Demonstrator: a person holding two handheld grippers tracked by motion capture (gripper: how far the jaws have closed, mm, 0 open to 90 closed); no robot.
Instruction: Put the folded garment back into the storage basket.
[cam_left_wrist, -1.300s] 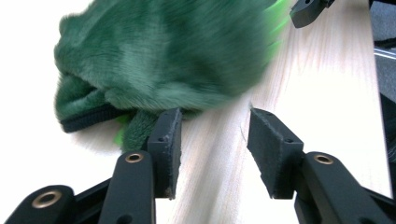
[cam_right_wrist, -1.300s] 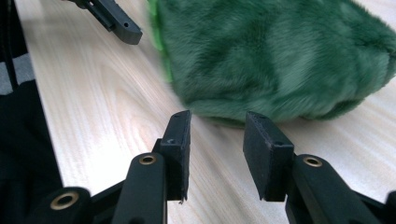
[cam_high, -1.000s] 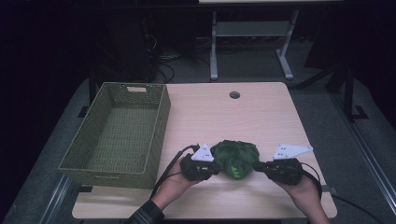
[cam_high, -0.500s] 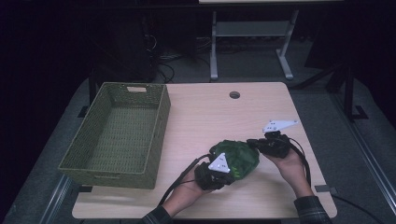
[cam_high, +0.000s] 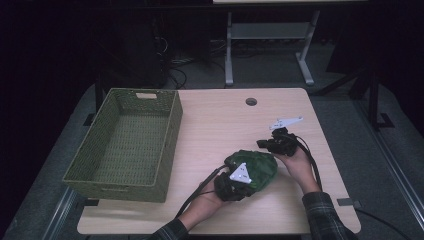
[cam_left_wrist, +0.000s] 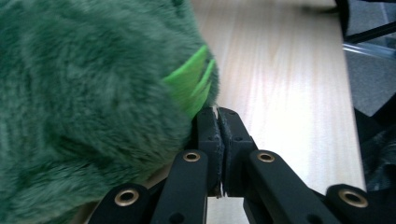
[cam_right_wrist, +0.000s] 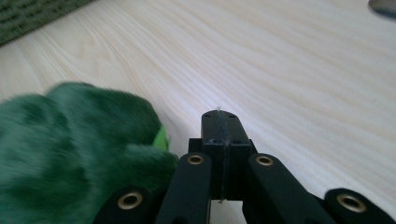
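Green plush toy (cam_high: 252, 168) lies on wooden surface (cam_high: 220, 125), right of woven basket (cam_high: 127, 142). Left tool (cam_left_wrist: 218, 122) pressed together, touching toy's near edge, nothing pinched. Right tool (cam_right_wrist: 219, 123) pressed together, empty, just beside toy's far right side.

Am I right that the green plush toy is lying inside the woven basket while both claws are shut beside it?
Not quite: the green plush toy lies on the wooden table, to the right of the woven basket, as the high view shows. The left claw and the right claw are indeed shut beside it.
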